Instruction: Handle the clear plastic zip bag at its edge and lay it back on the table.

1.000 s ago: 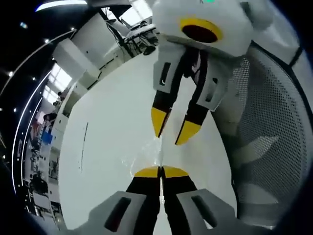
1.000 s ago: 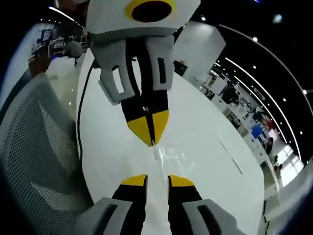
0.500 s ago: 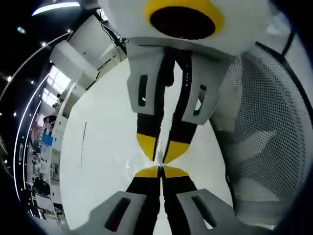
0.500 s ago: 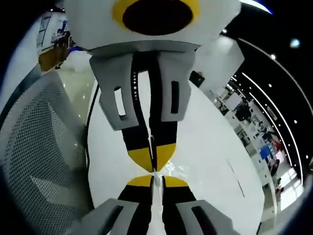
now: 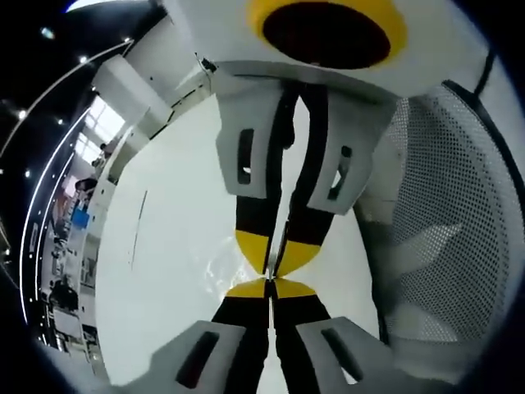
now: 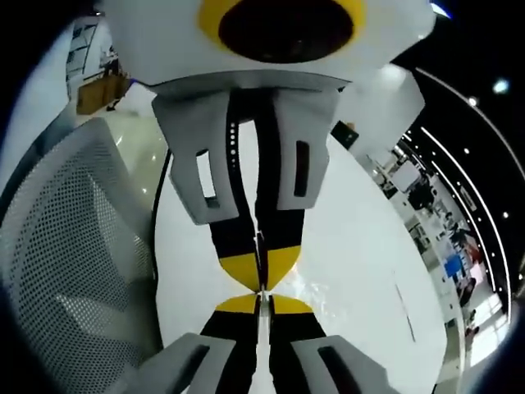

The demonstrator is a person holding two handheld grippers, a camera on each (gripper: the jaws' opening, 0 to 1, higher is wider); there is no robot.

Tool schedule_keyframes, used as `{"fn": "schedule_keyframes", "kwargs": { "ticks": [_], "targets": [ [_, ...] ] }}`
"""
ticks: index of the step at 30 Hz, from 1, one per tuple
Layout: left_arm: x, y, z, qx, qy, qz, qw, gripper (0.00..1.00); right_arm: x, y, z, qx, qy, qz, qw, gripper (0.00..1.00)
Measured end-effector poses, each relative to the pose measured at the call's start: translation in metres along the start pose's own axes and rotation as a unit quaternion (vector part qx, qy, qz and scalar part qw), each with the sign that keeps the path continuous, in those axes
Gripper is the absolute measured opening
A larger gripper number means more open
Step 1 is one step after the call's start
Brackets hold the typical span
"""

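I see my left gripper [image 5: 269, 286] and right gripper [image 6: 258, 300] tip-to-tip mid-frame, both pinching the clear plastic zip bag [image 5: 220, 267] above the glossy white table [image 5: 176, 213]; a grey mesh chair [image 5: 447, 213] stands right.

A white table [image 5: 172, 271] spreads across the middle of the left gripper view, its top glossy and catching pale reflections. A thin dark line [image 5: 138, 228] runs along its surface. Beside it stands a grey mesh-backed office chair [image 5: 447, 213], its perforated back curving along the table's edge. Beyond the table rises a white wall block [image 5: 135, 78], with bright windows [image 5: 102, 123] next to it. Long curved ceiling light strips [image 6: 484, 135] and small spot lamps glow against a dark ceiling. A black cable [image 6: 157, 205] hangs along the table's edge in the right gripper view, near the chair.
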State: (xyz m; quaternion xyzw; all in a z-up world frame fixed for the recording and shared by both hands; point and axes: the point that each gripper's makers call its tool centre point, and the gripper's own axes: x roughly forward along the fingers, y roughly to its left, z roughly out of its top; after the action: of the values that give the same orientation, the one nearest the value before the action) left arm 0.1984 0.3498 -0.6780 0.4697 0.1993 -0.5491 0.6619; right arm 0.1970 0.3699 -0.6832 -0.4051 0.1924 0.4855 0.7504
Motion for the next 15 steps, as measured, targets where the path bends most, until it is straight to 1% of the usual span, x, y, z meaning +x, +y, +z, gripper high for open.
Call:
{"fn": "schedule_keyframes", "kwargs": {
  "ticks": [6,15],
  "targets": [
    [-0.0028,-0.0007,-0.0003,-0.012,-0.004,0.008,0.9999,0.0,-0.0006,0.0003,0.0013,-0.002,0.0,-0.003,1.0,0.0],
    [-0.0025,-0.0049,-0.0004,-0.015,-0.005,0.004,0.9999,0.0,-0.0018,0.0038,-0.0019,0.003,0.006,-0.005,1.0,0.0]
  ]
}}
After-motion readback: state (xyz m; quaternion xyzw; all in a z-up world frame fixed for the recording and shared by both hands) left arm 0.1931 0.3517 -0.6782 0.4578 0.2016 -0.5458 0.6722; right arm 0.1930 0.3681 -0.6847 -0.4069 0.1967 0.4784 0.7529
